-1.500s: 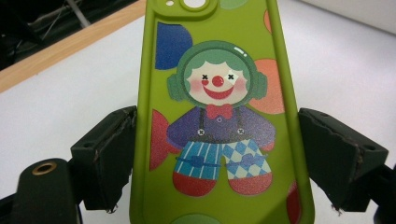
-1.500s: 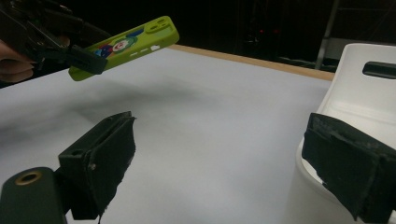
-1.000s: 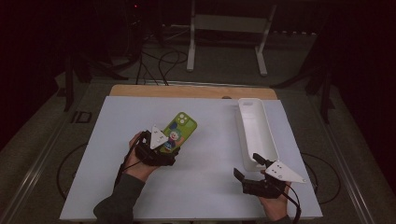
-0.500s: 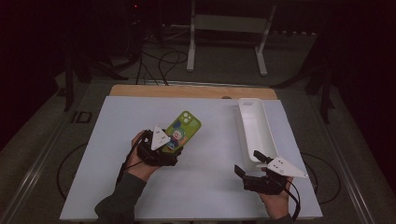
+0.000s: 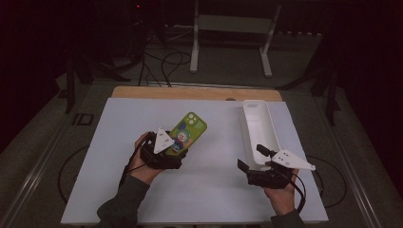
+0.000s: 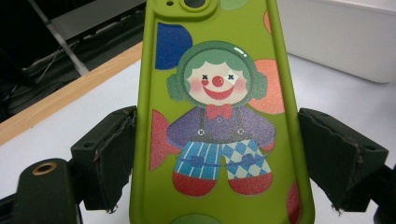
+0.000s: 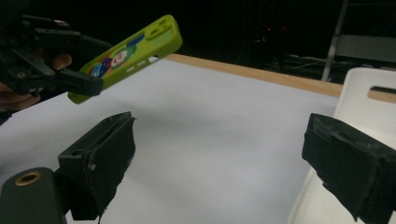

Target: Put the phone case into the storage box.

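A green phone (image 5: 190,129) with a clown picture on its back is lifted off the table, tilted up toward the far side. My left gripper (image 5: 177,144) is shut on its lower end. In the left gripper view the black pads (image 6: 114,154) press on both long edges of the phone (image 6: 219,116). My right gripper (image 5: 250,156) hovers at the near end of a long white tray (image 5: 259,126), open with nothing in it. In the right gripper view, my right gripper (image 7: 222,123) has its jaws standing wide apart over bare table, and the phone (image 7: 126,51) hangs at the upper left.
A white sheet (image 5: 119,142) covers the table, with a wooden strip (image 5: 190,92) along its far edge. The white tray (image 7: 359,88) lies lengthwise at the right. A metal stand (image 5: 233,23) and cables are on the dark floor beyond.
My right gripper has risen a little by the tray's near end, still open. The left gripper and the phone have stayed where they were.
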`<act>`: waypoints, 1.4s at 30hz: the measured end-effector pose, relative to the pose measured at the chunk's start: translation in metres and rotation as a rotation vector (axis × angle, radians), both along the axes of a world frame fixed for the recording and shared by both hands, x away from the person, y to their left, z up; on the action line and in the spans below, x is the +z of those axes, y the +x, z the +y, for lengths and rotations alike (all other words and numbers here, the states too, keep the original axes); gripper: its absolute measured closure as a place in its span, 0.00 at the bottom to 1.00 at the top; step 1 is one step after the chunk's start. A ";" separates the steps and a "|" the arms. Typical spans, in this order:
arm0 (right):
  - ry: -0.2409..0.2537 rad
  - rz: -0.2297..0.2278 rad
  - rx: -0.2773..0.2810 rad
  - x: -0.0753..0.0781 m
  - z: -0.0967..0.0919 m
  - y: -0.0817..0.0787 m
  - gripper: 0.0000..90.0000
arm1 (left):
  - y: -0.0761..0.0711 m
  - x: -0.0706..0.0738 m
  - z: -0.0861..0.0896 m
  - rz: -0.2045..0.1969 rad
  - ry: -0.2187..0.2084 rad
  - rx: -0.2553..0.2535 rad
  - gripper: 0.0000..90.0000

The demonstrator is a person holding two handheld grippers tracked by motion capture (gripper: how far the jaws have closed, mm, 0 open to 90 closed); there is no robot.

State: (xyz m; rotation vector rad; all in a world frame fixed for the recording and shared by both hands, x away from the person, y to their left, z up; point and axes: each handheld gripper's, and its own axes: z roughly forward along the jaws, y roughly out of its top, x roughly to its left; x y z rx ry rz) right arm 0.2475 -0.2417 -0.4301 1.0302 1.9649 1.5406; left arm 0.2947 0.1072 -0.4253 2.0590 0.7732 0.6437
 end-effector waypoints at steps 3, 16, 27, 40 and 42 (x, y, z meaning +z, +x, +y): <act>-0.001 0.006 0.014 0.004 0.005 0.004 0.10 | -0.001 0.001 0.000 -0.008 -0.002 -0.004 0.18; -0.002 0.039 0.037 0.016 0.018 0.020 0.10 | -0.005 0.006 -0.002 -0.038 -0.016 -0.025 0.18; 0.012 0.074 0.045 0.024 0.020 0.030 0.10 | -0.009 0.008 -0.004 -0.066 -0.039 -0.051 0.18; -0.001 0.096 0.050 0.033 0.030 0.039 0.10 | -0.013 0.011 -0.012 -0.089 -0.043 -0.085 0.18; -0.008 0.096 0.050 0.034 0.031 0.040 0.10 | -0.013 0.011 -0.013 -0.092 -0.041 -0.091 0.18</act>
